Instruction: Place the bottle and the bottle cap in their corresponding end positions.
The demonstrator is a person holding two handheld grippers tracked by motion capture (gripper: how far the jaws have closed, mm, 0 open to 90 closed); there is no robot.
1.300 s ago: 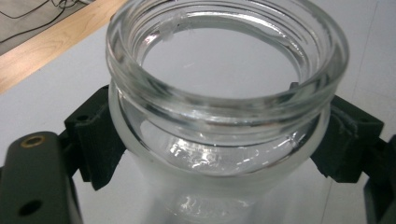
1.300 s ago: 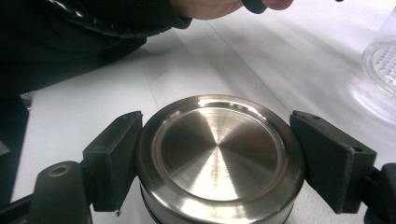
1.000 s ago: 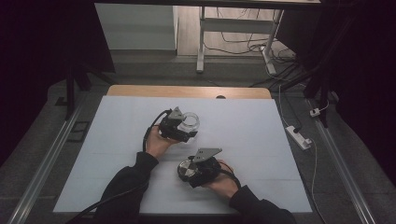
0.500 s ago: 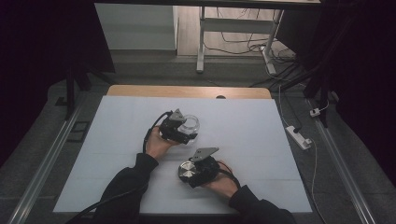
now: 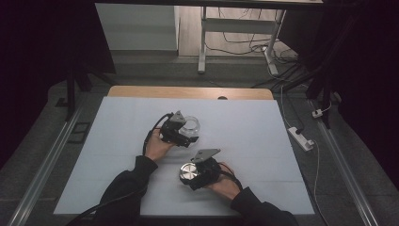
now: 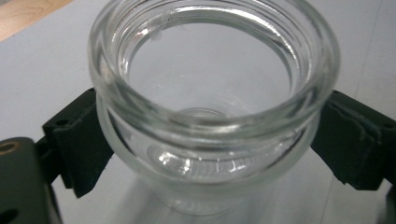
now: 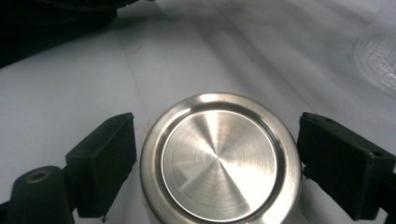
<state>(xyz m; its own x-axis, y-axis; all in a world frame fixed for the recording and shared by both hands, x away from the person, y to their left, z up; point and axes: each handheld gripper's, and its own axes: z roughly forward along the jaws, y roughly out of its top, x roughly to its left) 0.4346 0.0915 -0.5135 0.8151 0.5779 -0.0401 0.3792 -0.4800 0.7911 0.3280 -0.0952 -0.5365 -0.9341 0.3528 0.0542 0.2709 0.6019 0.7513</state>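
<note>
It looked like a lab or recording room: a table (image 5: 263, 122) under a plain white sheet stood in a dim space, with loose cables (image 5: 244, 40) on the floor, a power strip (image 5: 301, 138) beside it, and metal rails (image 5: 44, 165) alongside.

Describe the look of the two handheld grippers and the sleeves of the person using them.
Both the left gripper and the right gripper are compact black units, each topped by a grey three-cornered plate. Each has two black, blocky jaws; a small round brass-coloured fitting shows at the base of one jaw in each gripper view. A black cable trails from the left gripper. The person wears dark long sleeves.
</note>
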